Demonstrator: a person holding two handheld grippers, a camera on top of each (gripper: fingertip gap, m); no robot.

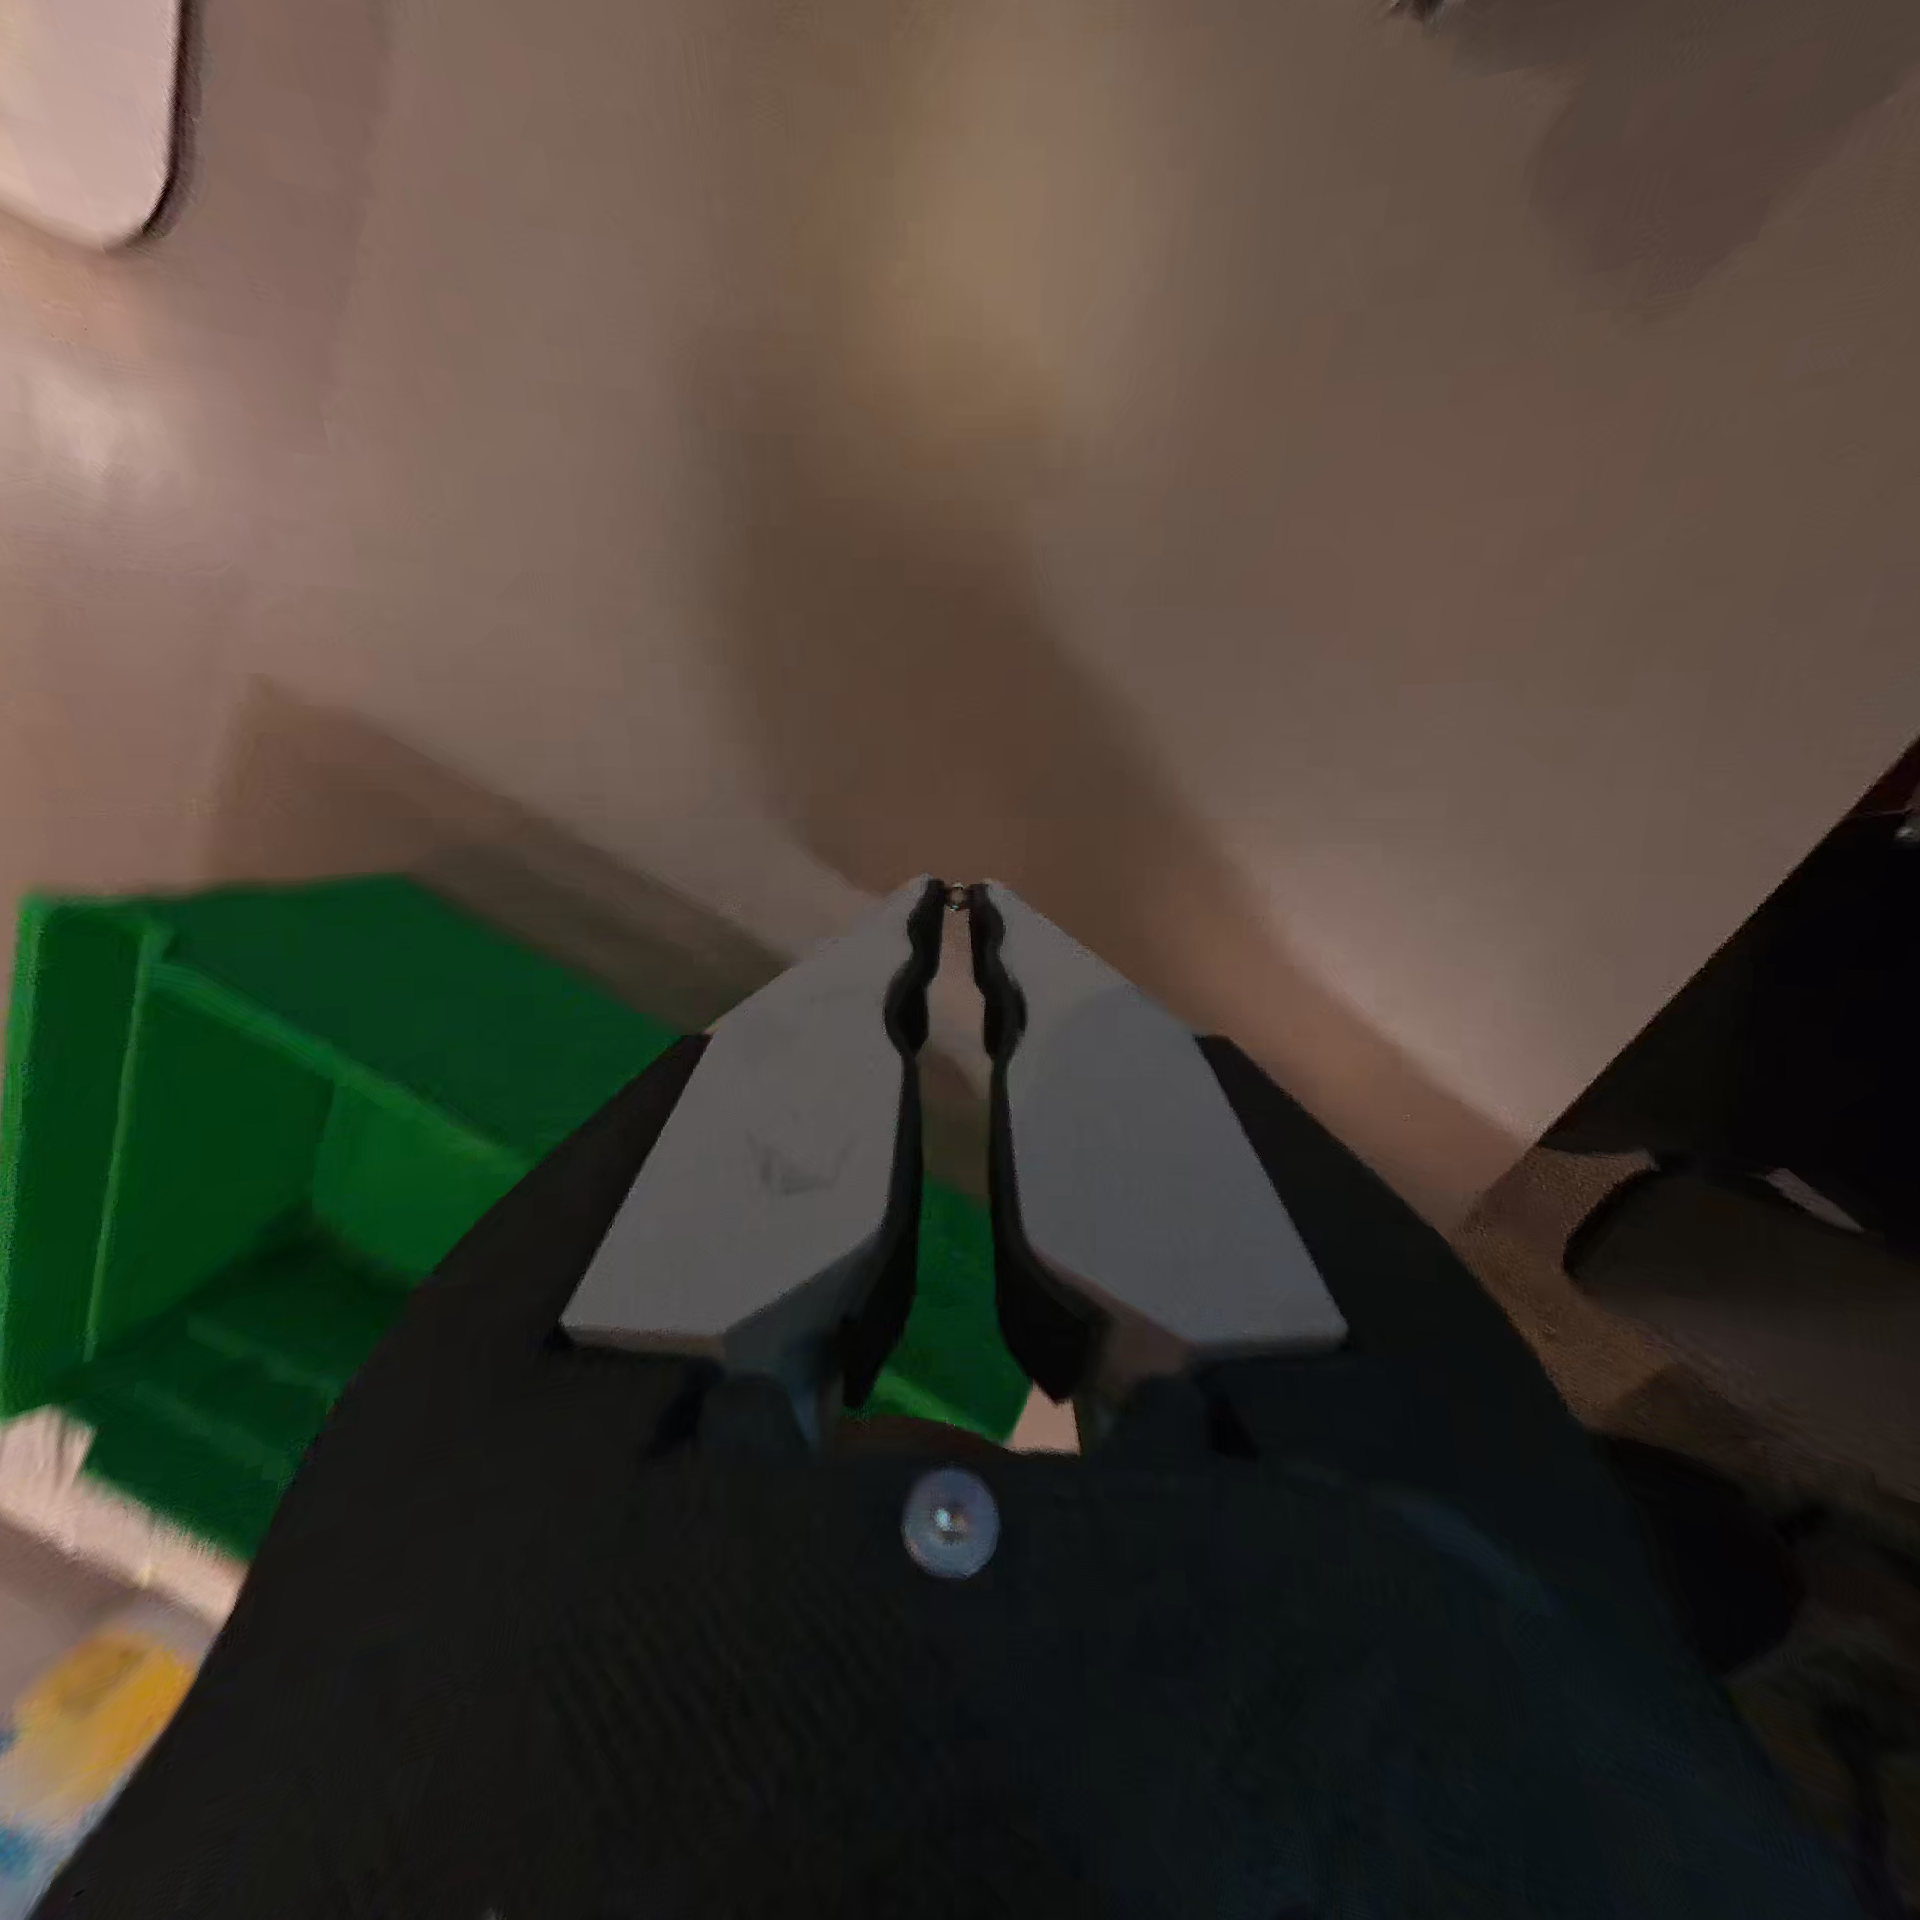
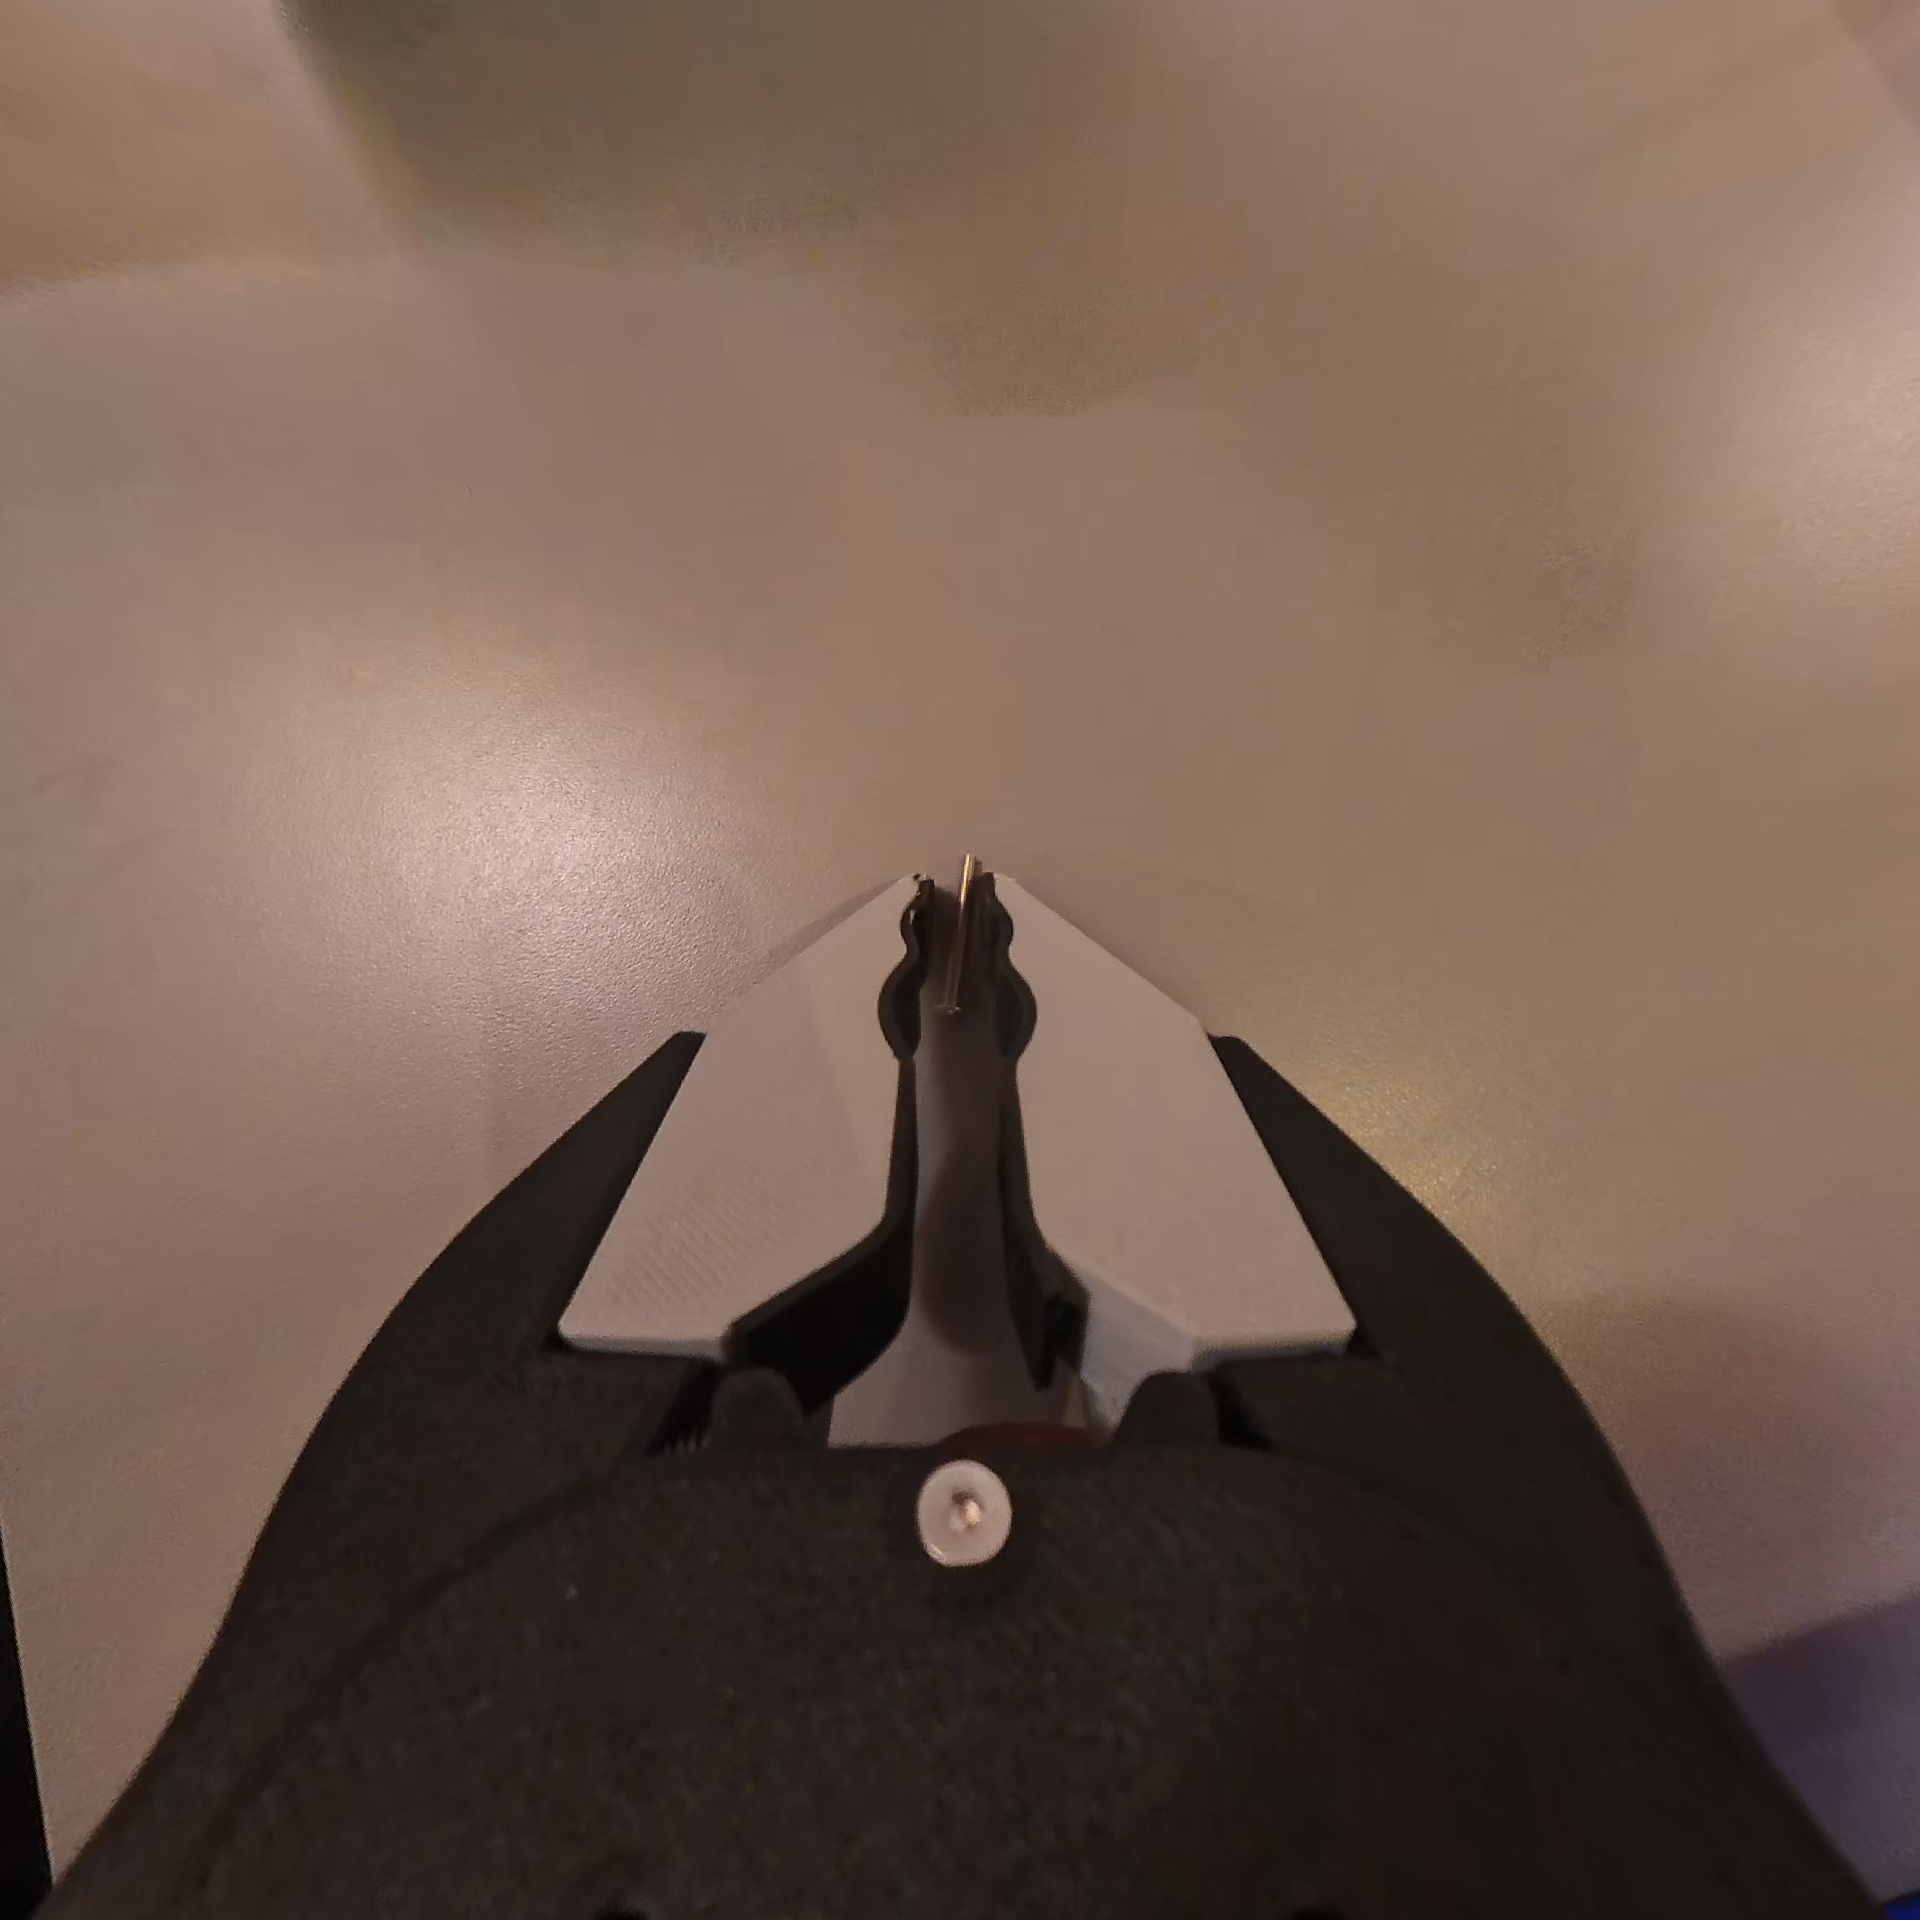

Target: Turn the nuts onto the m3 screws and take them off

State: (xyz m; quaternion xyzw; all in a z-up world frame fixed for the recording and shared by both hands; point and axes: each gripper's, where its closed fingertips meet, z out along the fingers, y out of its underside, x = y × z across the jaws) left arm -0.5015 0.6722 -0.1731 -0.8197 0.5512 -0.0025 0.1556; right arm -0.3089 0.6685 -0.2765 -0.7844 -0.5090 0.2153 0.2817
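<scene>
- Between the tips of our left gripper (image 1: 957,891) sits a tiny metal nut (image 1: 957,896), pinched at the very end of the jaws, which are clenched on it.
- Our right gripper (image 2: 953,891) holds a thin screw (image 2: 960,930) between its jaws, clamped near the tips. The shaft runs along the fingers and its far end pokes just past them.
- We judge the step in hand to be bringing nut and screw together. Neither view shows the other gripper, so the two parts seem well apart for now.
- To do it well, we should line the nut's hole squarely with the screw's free end before any turning; a tilted start may cross the thread.
- Both grips are at the extreme tips, so a firm, steady squeeze matters. Either small part could slip out and fall.
- Below lies a plain pale table (image 2: 520,623), matte, with soft glare.
- A green bin (image 1: 260,1122) stands near and left of our left gripper, blurred.
- A dark shape (image 1: 1787,1039) at the right edge is too blurred to name.
</scene>
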